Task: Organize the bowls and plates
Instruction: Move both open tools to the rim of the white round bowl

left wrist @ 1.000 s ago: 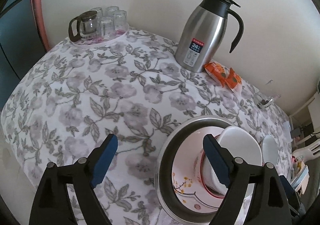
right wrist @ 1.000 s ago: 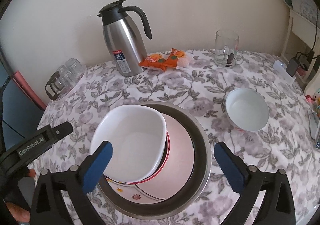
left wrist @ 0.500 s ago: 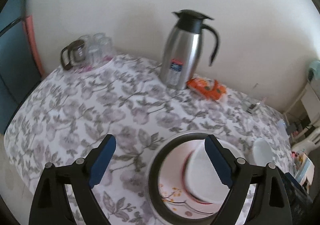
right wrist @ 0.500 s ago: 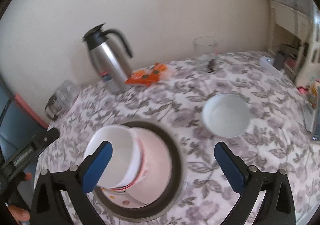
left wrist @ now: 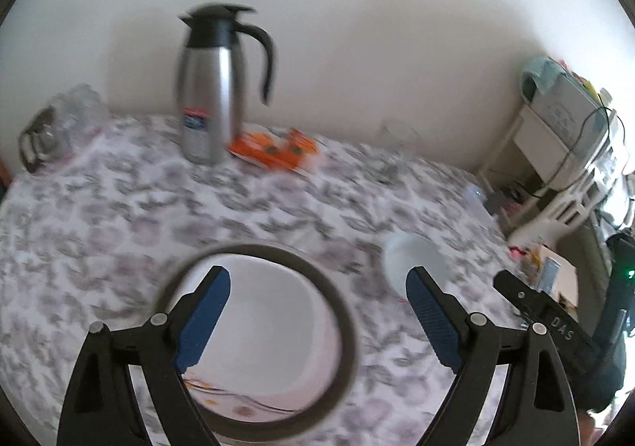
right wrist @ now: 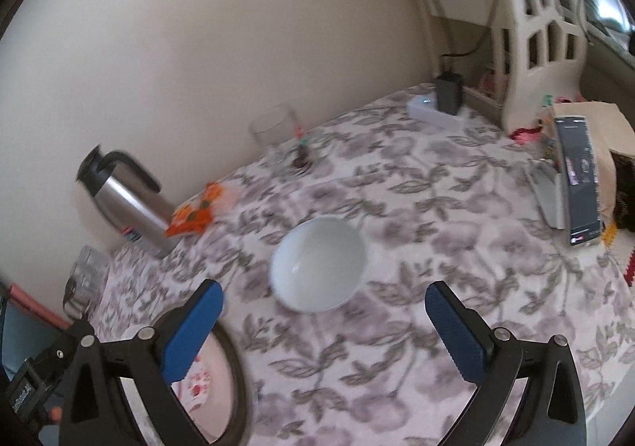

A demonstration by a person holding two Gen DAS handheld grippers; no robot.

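Observation:
A metal basin [left wrist: 351, 331] on the flowered tablecloth holds a patterned plate [left wrist: 246, 394] and a large white bowl [left wrist: 274, 323]. My left gripper [left wrist: 317, 279] hovers over the basin's right half, open, with nothing between its blue pads. A small white bowl [right wrist: 317, 263] stands alone on the cloth right of the basin, also seen as the small bowl [left wrist: 412, 259] in the left wrist view. My right gripper [right wrist: 323, 289] is open just in front of this bowl, apart from it. The basin's rim [right wrist: 236, 370] shows at the lower left of the right wrist view.
A steel thermos [left wrist: 210, 89], orange snack packets [left wrist: 274, 148], a glass tumbler [right wrist: 274, 128] and a glass teapot with cups [left wrist: 55, 128] line the wall. A power strip [right wrist: 432, 108], a boxed item [right wrist: 577, 176] and a white rack [right wrist: 535, 29] crowd the table's right end.
Both views have swung to the right across the table. The basin has slid left in both views, and the small bowl now sits centred before the right gripper. Both grippers have stayed open.

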